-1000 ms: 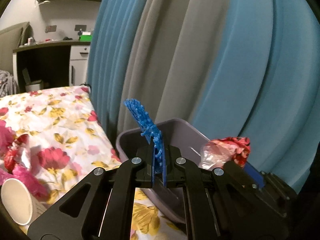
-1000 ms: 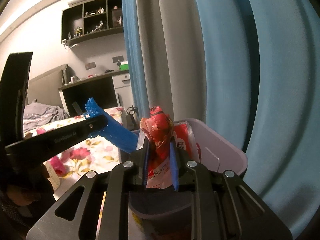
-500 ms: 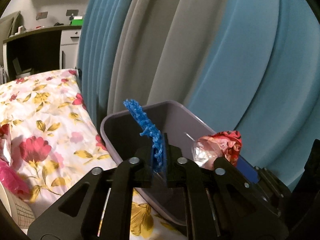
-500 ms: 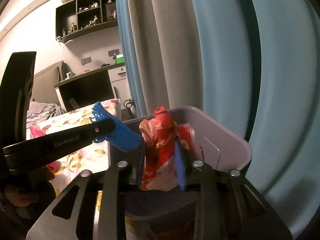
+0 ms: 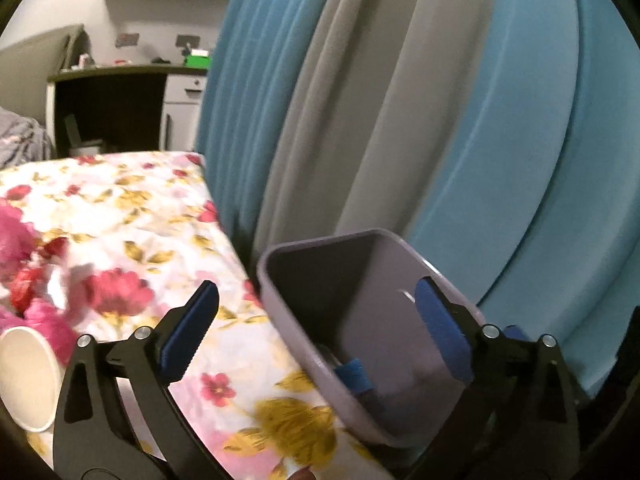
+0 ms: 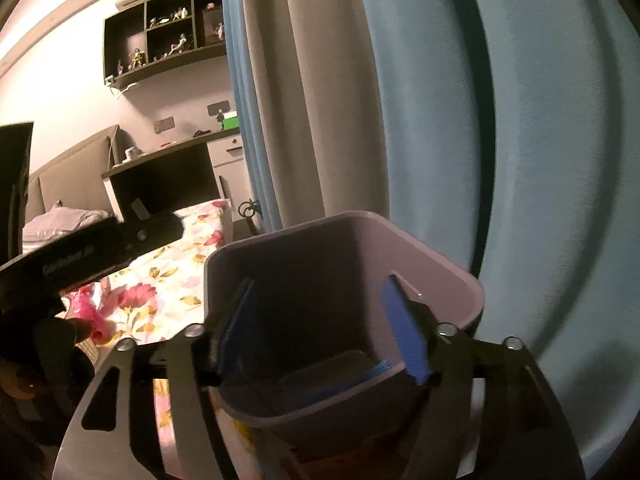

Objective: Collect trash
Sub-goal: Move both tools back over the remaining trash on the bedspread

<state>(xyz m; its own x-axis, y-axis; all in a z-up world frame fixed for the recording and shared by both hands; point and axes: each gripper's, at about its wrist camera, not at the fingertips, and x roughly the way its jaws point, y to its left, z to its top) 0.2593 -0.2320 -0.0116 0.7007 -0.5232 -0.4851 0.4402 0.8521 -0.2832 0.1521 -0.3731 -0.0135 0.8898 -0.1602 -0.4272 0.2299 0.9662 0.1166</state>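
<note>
A grey plastic bin (image 5: 320, 242) stands beside the flowered bed, against the curtain. My left gripper (image 5: 316, 332) hangs over its near rim, its jaws opening wide with nothing between them. A blue mesh scrap (image 5: 352, 376) lies inside the bin. My right gripper (image 6: 320, 336) is right above the bin (image 6: 440, 266), jaws opening and empty, with a blue scrap (image 6: 376, 368) showing low inside. The red wrapper is out of sight. On the bed lie a white paper cup (image 5: 24, 376) and a pink wrapper (image 5: 44, 320).
Blue and grey curtains (image 5: 400, 100) hang close behind the bin. The flowered bedspread (image 5: 132, 208) spreads to the left. A dark desk with white drawers (image 5: 176, 100) stands at the far wall, shelves above it. One black finger of the left gripper (image 6: 152, 232) crosses the right wrist view.
Both grippers have opened. The blue mesh has dropped from the left jaws into the bin, and the red wrapper has left the right jaws. The left view has swung back toward the bed.
</note>
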